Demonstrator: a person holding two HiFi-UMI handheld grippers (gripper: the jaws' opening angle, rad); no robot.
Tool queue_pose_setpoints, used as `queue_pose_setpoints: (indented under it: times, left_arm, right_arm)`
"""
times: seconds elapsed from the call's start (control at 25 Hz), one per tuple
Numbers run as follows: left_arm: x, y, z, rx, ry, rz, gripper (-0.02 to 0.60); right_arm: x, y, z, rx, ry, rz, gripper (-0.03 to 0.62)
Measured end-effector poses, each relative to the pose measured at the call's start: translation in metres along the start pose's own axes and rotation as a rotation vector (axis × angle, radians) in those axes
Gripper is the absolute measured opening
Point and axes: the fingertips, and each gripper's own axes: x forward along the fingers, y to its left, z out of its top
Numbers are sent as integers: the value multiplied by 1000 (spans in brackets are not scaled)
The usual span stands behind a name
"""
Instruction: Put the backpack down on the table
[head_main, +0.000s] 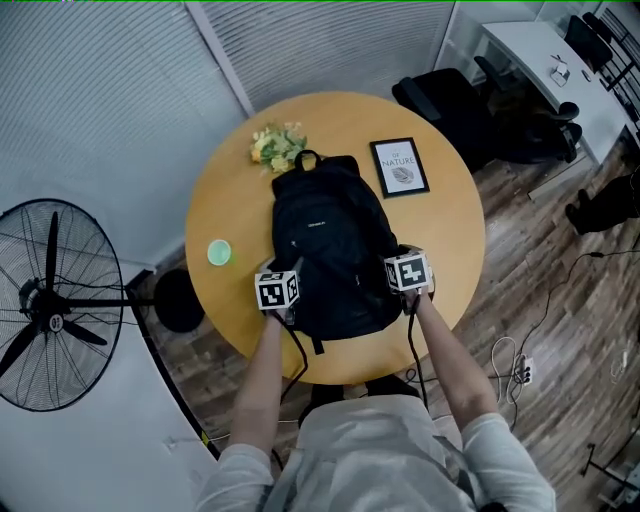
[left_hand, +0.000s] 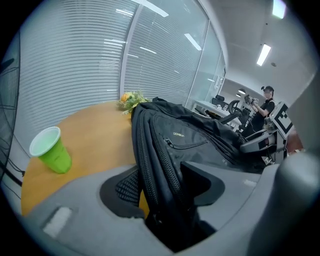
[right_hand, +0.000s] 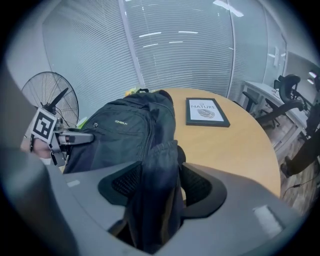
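A black backpack (head_main: 330, 250) lies flat on the round wooden table (head_main: 445, 225), its top handle pointing away from me. My left gripper (head_main: 291, 286) is at the bag's near left corner. In the left gripper view its jaws (left_hand: 162, 187) stand open around the zippered side of the backpack (left_hand: 185, 140), with table wood showing beside the left pad. My right gripper (head_main: 399, 269) is at the near right corner. Its jaws (right_hand: 161, 187) are open, and a dark strap of the backpack (right_hand: 125, 130) hangs loosely between the pads.
A green cup (head_main: 219, 252) stands left of the bag. A bunch of yellow-green flowers (head_main: 277, 146) and a framed picture (head_main: 400, 167) lie at the far side. A standing fan (head_main: 50, 305) is on the floor at left, with cables (head_main: 510, 365) at right.
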Motion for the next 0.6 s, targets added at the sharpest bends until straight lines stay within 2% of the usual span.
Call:
queue_pose_setpoints:
  times: [0.12,0.28,0.6]
  left_arm:
    - [-11,4,2,1,-24,22,276]
    - [-28,4,7,22,-54,20,276]
    - [-72,7,10,-25,-133,-8,275]
  right_arm:
    - [-13,6,-1,9,-32,11,247]
    - [-21,21,0,-21,-71,35,250]
    - [-46,42,3,-35,-142,16,252]
